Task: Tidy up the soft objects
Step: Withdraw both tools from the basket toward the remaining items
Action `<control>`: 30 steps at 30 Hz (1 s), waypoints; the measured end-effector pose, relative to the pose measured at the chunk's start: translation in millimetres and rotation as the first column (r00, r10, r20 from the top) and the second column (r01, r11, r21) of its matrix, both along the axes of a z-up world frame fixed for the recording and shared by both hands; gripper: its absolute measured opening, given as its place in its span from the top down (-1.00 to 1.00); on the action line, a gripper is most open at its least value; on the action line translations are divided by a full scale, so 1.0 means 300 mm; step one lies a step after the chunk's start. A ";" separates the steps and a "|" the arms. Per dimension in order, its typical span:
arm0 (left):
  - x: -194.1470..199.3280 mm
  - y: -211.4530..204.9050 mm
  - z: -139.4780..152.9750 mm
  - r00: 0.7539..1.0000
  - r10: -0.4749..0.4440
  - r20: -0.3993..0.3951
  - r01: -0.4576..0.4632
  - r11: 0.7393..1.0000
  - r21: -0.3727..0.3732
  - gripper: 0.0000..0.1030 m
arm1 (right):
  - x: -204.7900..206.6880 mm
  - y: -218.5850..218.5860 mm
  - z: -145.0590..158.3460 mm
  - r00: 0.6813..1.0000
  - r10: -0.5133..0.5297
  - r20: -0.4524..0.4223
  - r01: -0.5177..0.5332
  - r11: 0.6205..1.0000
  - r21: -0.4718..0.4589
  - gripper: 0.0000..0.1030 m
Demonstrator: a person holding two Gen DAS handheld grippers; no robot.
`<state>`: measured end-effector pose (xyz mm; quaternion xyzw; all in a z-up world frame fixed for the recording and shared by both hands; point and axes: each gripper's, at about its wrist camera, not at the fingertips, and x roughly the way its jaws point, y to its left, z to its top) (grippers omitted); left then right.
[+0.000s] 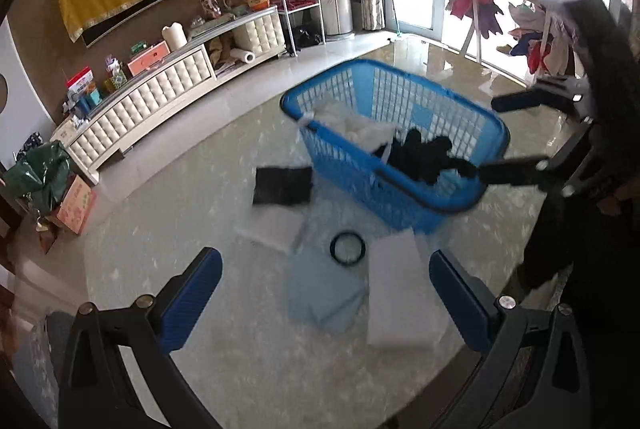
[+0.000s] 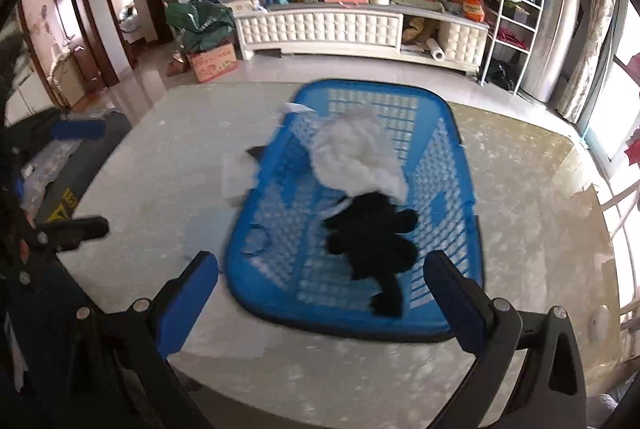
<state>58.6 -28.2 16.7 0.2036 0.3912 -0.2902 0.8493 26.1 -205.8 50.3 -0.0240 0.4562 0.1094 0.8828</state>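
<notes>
Two soft items, white fluff (image 2: 356,157) and black cloth (image 2: 372,245), lie collected in the blue basket (image 2: 464,165); I hold both claws spread, left claw (image 1: 326,297) above foam sheets (image 1: 400,293) on the bench (image 1: 200,197), right claw (image 2: 320,293) empty.

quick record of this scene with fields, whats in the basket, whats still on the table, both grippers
basket: blue basket on the marble table
in basket: white fluffy item; black soft item
on table: black pad, white foam block, pale blue pad, second white pad, black ring
left gripper: open, empty, above the loose pads
right gripper: open, empty, at the basket's near rim
</notes>
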 end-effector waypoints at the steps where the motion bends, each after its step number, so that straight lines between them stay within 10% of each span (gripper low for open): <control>1: -0.020 0.016 -0.008 1.000 -0.007 -0.004 0.007 1.000 -0.004 -1.00 | -0.007 0.015 0.007 1.000 0.007 0.003 -0.007 1.000 -0.001 -1.00; 30: -0.151 0.320 -0.287 0.971 0.160 -0.178 -0.158 0.987 0.028 -1.00 | 0.013 0.429 -0.284 0.941 0.294 -0.169 -0.316 0.941 -0.122 -0.89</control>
